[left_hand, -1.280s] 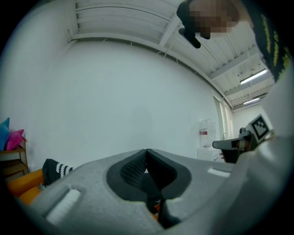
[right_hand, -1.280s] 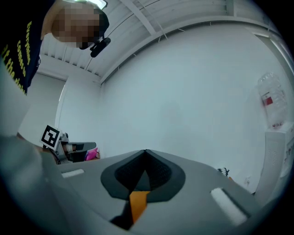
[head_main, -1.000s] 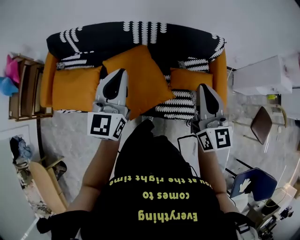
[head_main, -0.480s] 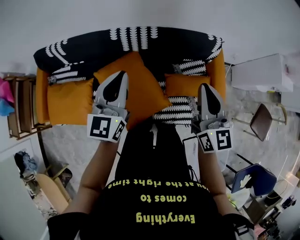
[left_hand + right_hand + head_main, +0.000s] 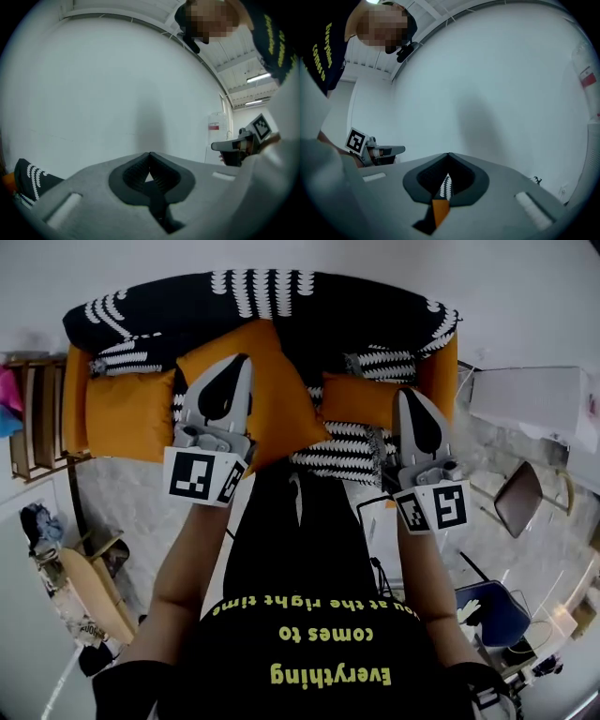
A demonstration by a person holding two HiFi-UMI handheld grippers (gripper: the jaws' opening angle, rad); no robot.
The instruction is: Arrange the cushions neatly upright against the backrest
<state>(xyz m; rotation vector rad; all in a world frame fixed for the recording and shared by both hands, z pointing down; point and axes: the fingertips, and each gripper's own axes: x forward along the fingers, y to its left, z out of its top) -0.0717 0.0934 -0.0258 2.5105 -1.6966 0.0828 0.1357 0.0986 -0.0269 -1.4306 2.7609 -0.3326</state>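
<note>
**Sofa, seen steeply from above.** The patterned backrest (image 5: 262,306) is the reference. A large orange cushion (image 5: 281,399) sits cornerwise below its middle. A flatter orange cushion (image 5: 127,413) lies toward its left end and a small orange cushion (image 5: 356,401) toward its right; whether any of them leans on it is unclear. The left gripper (image 5: 239,362) and right gripper (image 5: 410,394) hover short of the backrest, fingers together and empty. Advised: part the fingers first, pinch the large cushion's top corner, square it, then stand it upright.

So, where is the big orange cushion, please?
Head view: the big orange cushion lies tilted mid-seat on the sofa, between the left cushion and the small right cushion.
</note>
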